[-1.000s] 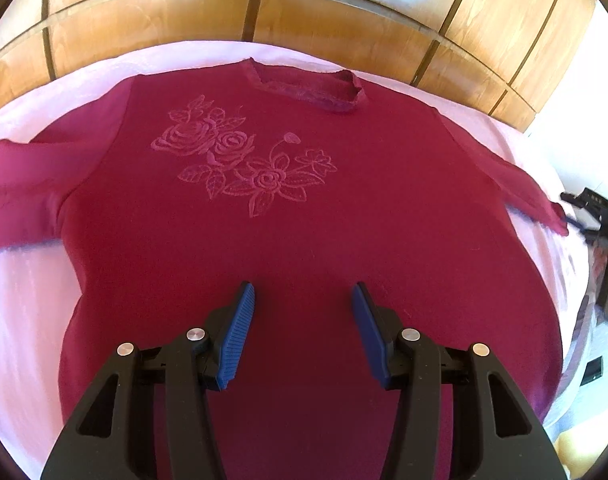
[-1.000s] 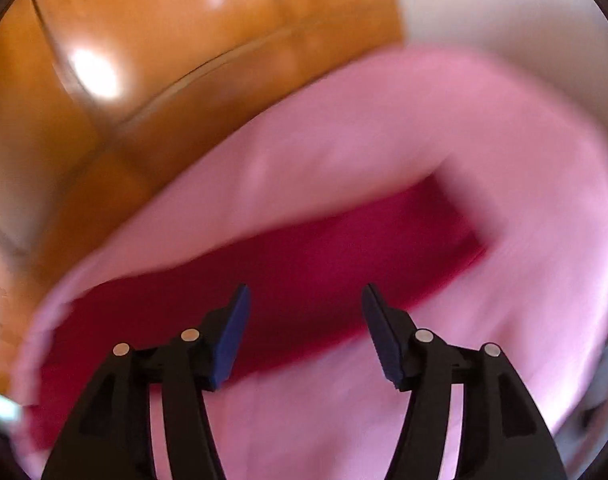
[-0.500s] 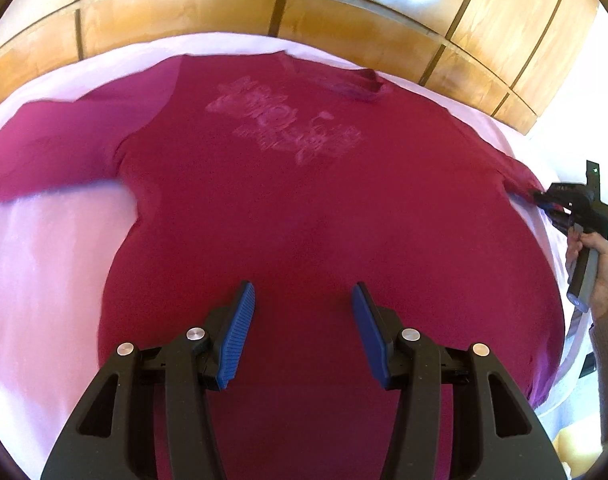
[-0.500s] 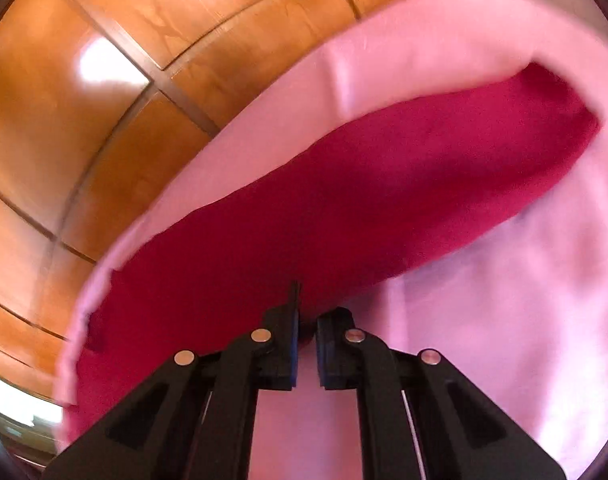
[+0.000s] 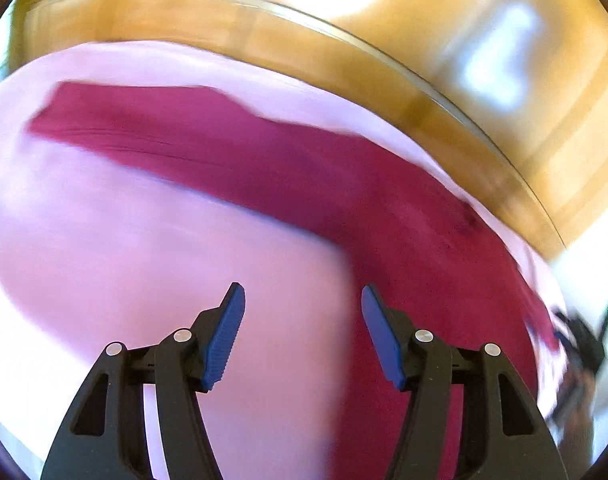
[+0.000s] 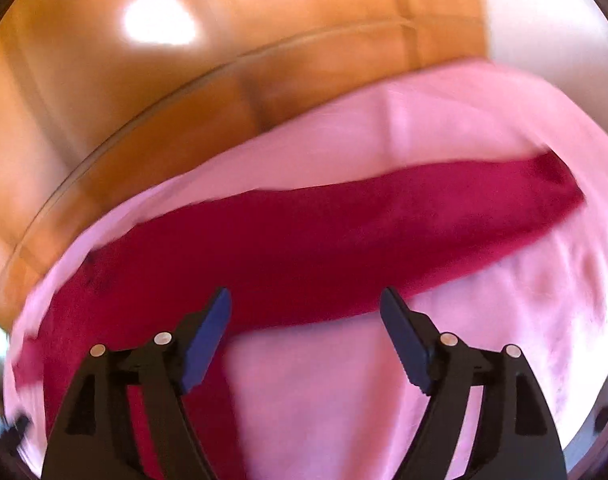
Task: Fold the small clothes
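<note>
Sweater (image 5: pixel 288 168) flat on pink sheet (image 5: pixel 104 240); wooden headboard (image 5: pixel 384 64) behind.

You have nothing to read here: no text, label, brand, number or sign shows in either wrist view. Both views are blurred, so any fine print would be lost to you anyway.
</note>
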The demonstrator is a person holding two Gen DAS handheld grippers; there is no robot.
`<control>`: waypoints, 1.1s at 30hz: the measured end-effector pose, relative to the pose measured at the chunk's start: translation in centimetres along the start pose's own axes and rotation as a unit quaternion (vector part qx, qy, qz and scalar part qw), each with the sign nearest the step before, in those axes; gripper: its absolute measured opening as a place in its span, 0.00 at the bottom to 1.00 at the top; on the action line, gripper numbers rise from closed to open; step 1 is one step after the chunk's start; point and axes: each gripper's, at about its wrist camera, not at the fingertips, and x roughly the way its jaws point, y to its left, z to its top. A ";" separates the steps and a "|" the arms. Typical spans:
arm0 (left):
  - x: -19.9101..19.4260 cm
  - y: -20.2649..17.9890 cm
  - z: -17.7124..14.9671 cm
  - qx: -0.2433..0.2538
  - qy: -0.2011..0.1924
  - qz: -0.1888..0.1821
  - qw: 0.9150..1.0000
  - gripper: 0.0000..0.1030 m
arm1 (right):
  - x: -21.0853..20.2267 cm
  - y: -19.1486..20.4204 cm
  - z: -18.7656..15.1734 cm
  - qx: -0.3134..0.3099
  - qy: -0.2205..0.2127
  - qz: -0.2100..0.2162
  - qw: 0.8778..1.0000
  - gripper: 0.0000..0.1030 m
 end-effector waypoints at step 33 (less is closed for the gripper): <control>-0.6 20.3 7.9 -0.137 -0.058 0.272 0.951 0.07 | 7.8 16.7 -9.8 -0.219 0.051 0.060 0.973 0.98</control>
